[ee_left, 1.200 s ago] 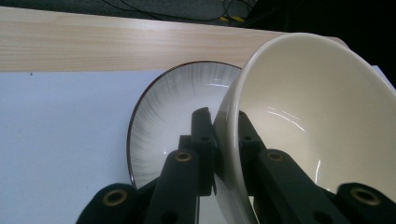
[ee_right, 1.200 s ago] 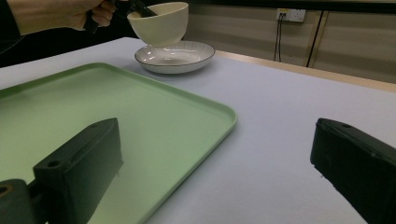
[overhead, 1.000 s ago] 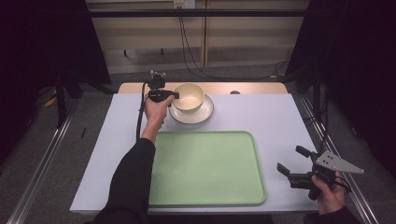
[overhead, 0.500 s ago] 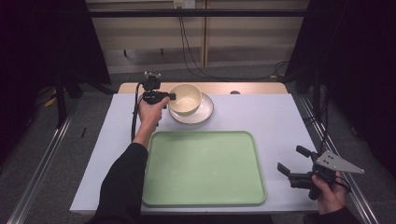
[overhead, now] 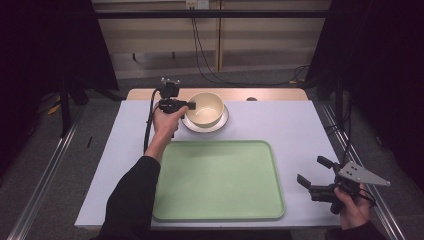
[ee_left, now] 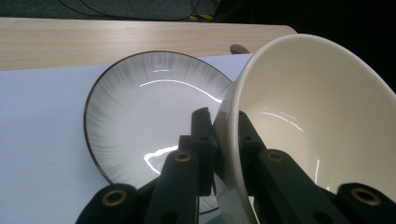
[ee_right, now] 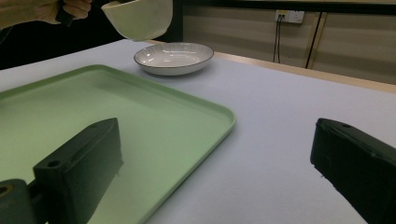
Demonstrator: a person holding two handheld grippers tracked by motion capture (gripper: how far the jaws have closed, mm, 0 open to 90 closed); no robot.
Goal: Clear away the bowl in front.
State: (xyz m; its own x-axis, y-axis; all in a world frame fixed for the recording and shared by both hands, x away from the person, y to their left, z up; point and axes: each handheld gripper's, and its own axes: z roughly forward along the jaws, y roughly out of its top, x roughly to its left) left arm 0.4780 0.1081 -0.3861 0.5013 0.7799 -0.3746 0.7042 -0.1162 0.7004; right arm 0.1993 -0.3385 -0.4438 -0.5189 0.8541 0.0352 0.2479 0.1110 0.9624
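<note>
Left gripper (ee_left: 219, 140), fingers clenched on the cream bowl's (overhead: 205, 107) rim, has lifted it clear of the striped plate (ee_right: 173, 58) since a second ago. Next stop, likely the green tray (overhead: 220, 182). Right gripper (overhead: 314, 175) idle, fingers released, over the counter (overhead: 300, 125).

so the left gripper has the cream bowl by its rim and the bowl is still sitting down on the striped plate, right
Not quite. The left gripper does clamp the cream ceramic bowl by its rim, but the bowl is lifted clear of the round grey-striped, dark-rimmed plate. The right gripper view shows open air between them.
</note>
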